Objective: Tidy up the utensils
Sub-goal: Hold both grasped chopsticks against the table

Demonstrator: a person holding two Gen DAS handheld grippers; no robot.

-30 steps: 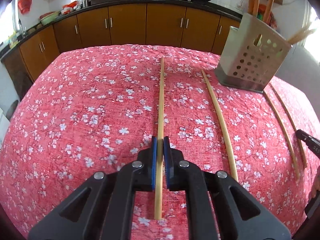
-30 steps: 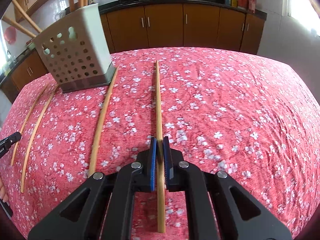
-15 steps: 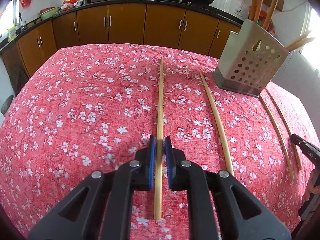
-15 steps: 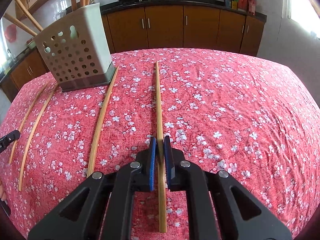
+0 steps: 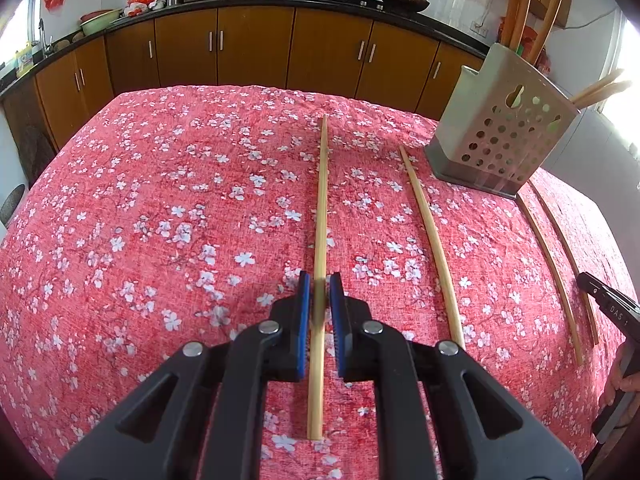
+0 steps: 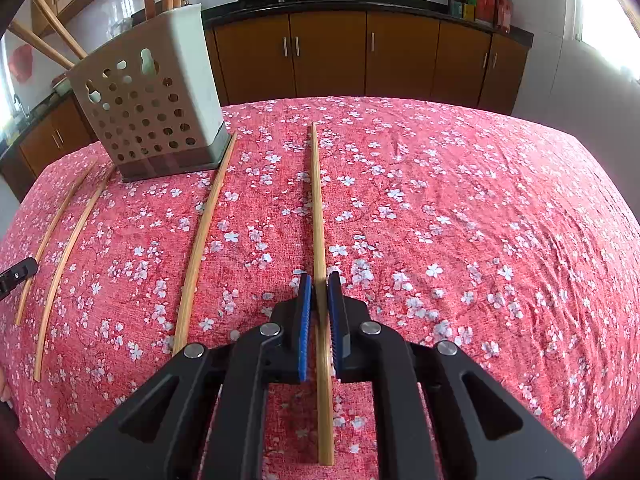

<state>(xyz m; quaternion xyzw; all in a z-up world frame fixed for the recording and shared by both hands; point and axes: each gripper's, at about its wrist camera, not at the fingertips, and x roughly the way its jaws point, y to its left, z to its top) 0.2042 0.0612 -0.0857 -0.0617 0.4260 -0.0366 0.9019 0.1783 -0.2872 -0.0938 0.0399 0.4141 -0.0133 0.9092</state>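
1. Left wrist view: your left gripper (image 5: 319, 280) has its jaws narrowed onto a chopstick (image 5: 321, 208) that lies lengthwise on the red floral table (image 5: 140, 220), pinned near its near end. A second stick (image 5: 430, 236) lies just to its right, and two more lie beyond that beside the perforated holder (image 5: 504, 136), which already stands full of sticks at the far right.
2. Lift straight up before swinging toward the holder, so the long free end does not drag on the cloth.
3. Right wrist view: your right gripper (image 6: 317, 280) likewise has its jaws nearly closed on a stick (image 6: 316, 200), again near its near end. The holder (image 6: 152, 108) stands far left, a loose stick touching its base.
4. Move one hand at a time, I would judge; both sticks head for one opening. Tip each upright over the holder, then release.
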